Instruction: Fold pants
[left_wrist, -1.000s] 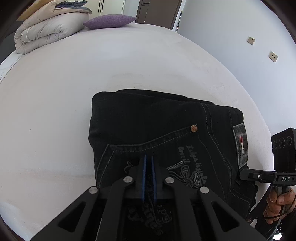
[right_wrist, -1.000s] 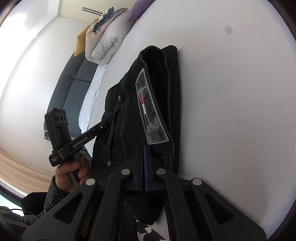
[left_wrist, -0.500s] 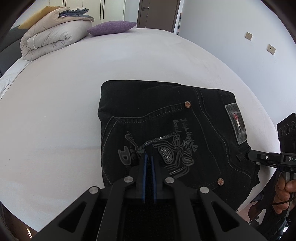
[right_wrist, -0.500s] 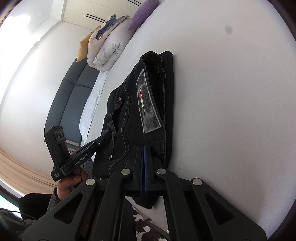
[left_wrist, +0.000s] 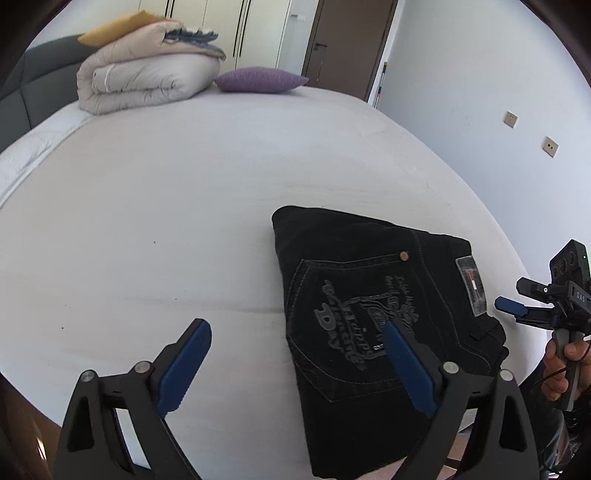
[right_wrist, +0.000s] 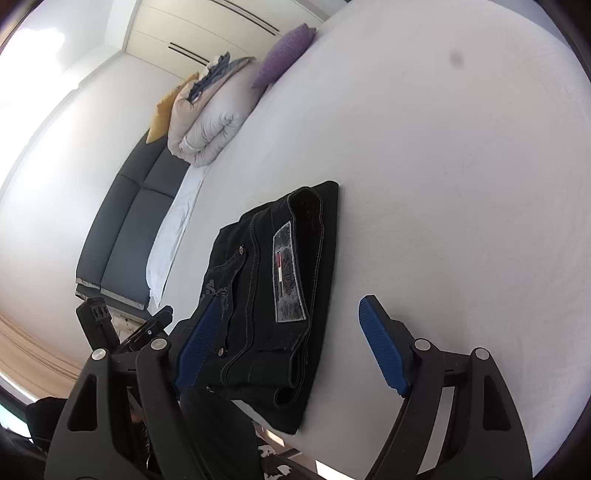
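Black jeans (left_wrist: 373, 314) lie folded into a compact rectangle on the white bed (left_wrist: 184, 206), near its front edge, back pocket with grey embroidery facing up. They also show in the right wrist view (right_wrist: 273, 280), with a grey waistband patch. My left gripper (left_wrist: 295, 354) is open and empty, held above the bed at the jeans' left edge. My right gripper (right_wrist: 286, 332) is open and empty, just in front of the jeans' waistband end; it also shows in the left wrist view (left_wrist: 513, 308), clear of the cloth.
A folded beige duvet (left_wrist: 147, 85) and a purple pillow (left_wrist: 258, 79) lie at the bed's far end. A grey headboard (right_wrist: 129, 229) stands at the left. A wall (left_wrist: 498, 92) is close on the right.
Both grippers have opened from shut and drawn back from the jeans. The jeans now lie untouched on the bed.
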